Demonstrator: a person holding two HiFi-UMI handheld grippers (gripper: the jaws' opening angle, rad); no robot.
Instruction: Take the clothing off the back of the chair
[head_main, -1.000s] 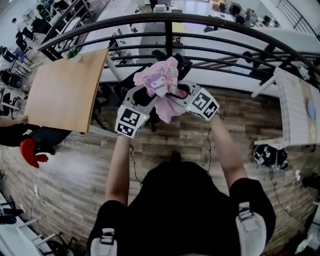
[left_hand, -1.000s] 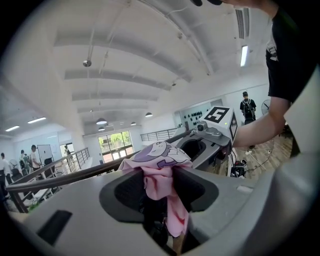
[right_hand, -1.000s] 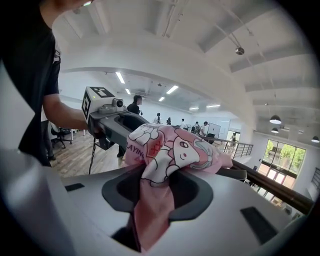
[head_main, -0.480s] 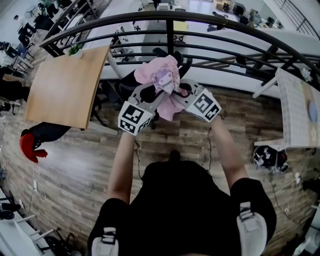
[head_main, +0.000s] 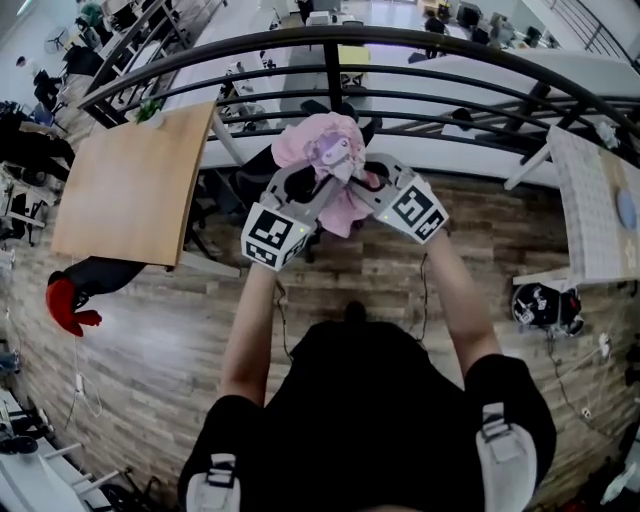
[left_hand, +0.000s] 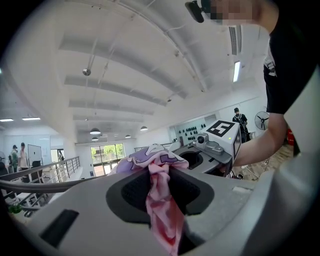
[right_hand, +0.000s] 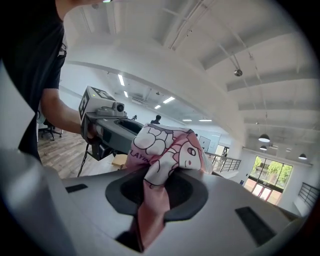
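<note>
The pink clothing (head_main: 322, 152), printed with a cartoon character, hangs bunched between both grippers in front of the black railing. My left gripper (head_main: 308, 186) is shut on its left part, and pink cloth (left_hand: 161, 197) hangs down between the jaws in the left gripper view. On the right, my right gripper (head_main: 360, 182) is shut on the printed fabric (right_hand: 162, 150), which bulges over its jaws. Each gripper appears in the other's view: right gripper (left_hand: 212, 147), left gripper (right_hand: 107, 125). A black chair (head_main: 252, 166) shows just behind and below the clothing, mostly hidden.
A curved black railing (head_main: 330, 40) runs right behind the chair. A wooden table (head_main: 130, 180) stands at the left and a white table (head_main: 595, 210) at the right. On the wood floor lie a red and black object (head_main: 70, 300) and a dark bag (head_main: 545, 305).
Both grippers have risen a little and drawn together with the clothing. The cloth is now bunched higher between them and its lower part hangs shorter.
</note>
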